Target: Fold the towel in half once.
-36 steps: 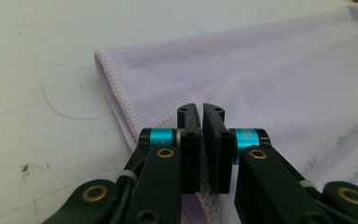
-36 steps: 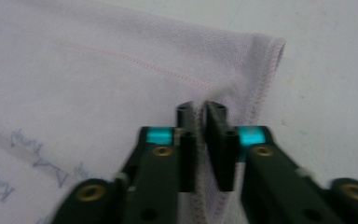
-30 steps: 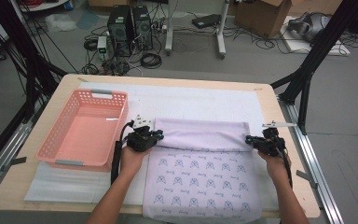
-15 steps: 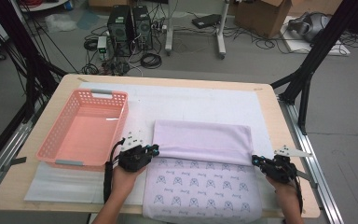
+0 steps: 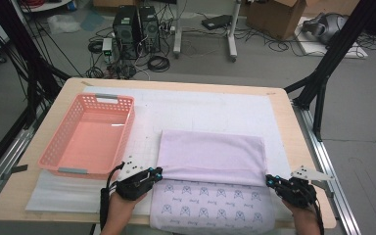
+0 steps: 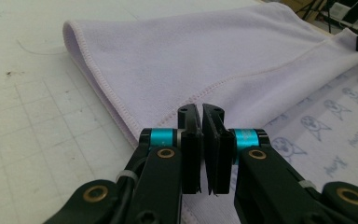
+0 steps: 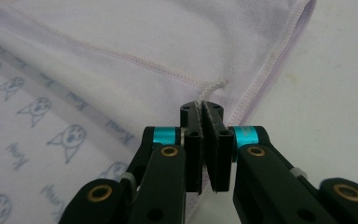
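A pink basket [image 5: 90,137] sits on the white mat [image 5: 215,107].

Lilac towel [image 5: 210,156] lies partly folded, cat-printed side showing near.

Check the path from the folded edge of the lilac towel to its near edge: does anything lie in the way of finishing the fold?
Nothing visible does. Both grippers, left and right, pinch the towel corners; ahead lies just its printed side.

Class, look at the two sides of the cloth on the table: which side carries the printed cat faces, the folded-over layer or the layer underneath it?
The layer underneath, nearest the person, carries the cat print. The folded-over layer is plain lilac.
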Tool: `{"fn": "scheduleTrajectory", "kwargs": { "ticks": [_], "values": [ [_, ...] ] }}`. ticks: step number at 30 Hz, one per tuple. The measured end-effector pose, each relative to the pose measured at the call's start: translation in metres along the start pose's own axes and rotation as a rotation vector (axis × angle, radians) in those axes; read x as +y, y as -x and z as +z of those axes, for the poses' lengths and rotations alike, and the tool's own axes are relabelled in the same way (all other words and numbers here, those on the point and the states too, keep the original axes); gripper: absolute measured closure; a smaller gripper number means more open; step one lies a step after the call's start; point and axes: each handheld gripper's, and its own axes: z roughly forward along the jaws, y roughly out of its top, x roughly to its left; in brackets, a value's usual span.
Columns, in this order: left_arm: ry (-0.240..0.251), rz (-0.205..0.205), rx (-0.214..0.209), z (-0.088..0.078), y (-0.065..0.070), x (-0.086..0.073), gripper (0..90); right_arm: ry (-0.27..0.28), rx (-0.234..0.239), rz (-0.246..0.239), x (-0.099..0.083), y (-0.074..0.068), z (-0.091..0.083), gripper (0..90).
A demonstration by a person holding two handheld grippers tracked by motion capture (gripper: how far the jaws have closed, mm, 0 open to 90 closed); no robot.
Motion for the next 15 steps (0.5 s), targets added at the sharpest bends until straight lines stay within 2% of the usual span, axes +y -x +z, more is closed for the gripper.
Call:
{"fn": "scheduleTrajectory", "kwargs": {
  "ticks": [9, 15],
  "values": [
    [0.029, -0.019, 0.015, -0.026, 0.018, -0.013, 85.7, -0.001, 0.008, -0.03, -0.015, -0.021, -0.02, 86.7],
    [0.054, -0.052, 0.06, -0.049, 0.028, -0.022, 88.8, 0.007, 0.018, -0.029, -0.03, -0.028, -0.038, 86.6]
  ]
}}
